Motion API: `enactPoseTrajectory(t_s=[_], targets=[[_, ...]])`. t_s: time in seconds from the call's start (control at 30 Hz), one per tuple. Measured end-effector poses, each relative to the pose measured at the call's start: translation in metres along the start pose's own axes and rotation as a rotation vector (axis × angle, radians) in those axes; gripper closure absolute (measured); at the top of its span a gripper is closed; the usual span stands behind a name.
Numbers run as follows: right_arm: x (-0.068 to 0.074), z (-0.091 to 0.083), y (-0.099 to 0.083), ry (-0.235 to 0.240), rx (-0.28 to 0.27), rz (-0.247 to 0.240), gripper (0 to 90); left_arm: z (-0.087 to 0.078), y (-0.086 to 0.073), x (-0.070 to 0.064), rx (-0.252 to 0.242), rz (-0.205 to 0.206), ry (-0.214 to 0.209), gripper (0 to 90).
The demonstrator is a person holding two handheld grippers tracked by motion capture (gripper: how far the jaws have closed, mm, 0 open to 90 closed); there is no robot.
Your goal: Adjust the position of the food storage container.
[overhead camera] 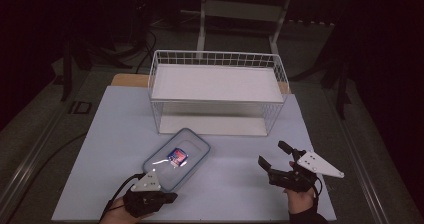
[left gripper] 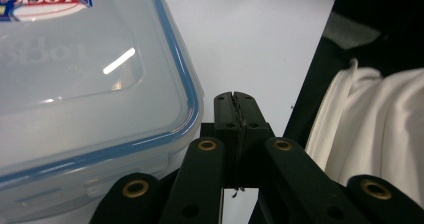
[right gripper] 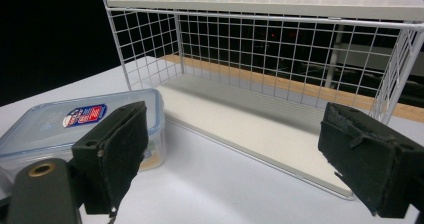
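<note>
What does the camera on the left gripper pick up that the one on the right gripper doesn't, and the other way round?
The left gripper view alone has its own jaws pressed shut with nothing between them, just beside the container's near corner, and a white cloth past the table edge. The right gripper view alone has the white wire shelf rack with its two boards, and its own jaws standing wide apart. Both share the clear plastic container with a blue-rimmed lid and a red-and-blue sticker, sitting on the pale table.
</note>
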State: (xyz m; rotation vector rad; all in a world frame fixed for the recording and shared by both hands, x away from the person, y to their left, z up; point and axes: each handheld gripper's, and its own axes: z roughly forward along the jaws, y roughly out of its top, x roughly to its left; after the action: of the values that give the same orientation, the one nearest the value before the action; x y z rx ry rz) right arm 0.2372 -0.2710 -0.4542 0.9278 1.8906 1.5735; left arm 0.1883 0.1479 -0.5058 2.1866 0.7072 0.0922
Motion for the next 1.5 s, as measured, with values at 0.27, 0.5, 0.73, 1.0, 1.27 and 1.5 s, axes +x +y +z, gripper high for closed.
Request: enactPoseTrajectory(t_s=[0.27,0.5,0.73,1.0,1.27,1.5], targets=[[0.0,0.0,0.0,0.002,-0.001,0.003,12.3,-0.007,-0.007,0.009,0.004,-0.081,0.052,89.7],[0.0,0.0,0.0,0.002,-0.001,0.004,12.3,-0.008,-0.01,0.015,-0.002,-0.127,0.075,89.7],[0.0,0.0,-0.001,0.006,0.001,0.007,12.4,-0.017,-0.014,0.024,-0.012,-0.154,0.113,89.7],[0.0,-0.001,0.0,0.007,-0.001,0.009,12.5,-0.037,-0.023,0.036,0.004,-0.167,0.169,89.7],[0.001,0.0,0.0,0.011,0.002,0.005,12.5,-0.057,-0.026,0.082,-0.036,-0.266,0.31,89.7],[0.0,0.0,-0.001,0.007,0.002,0.012,12.5,-0.049,-0.023,0.096,-0.04,-0.275,0.335,89.7]])
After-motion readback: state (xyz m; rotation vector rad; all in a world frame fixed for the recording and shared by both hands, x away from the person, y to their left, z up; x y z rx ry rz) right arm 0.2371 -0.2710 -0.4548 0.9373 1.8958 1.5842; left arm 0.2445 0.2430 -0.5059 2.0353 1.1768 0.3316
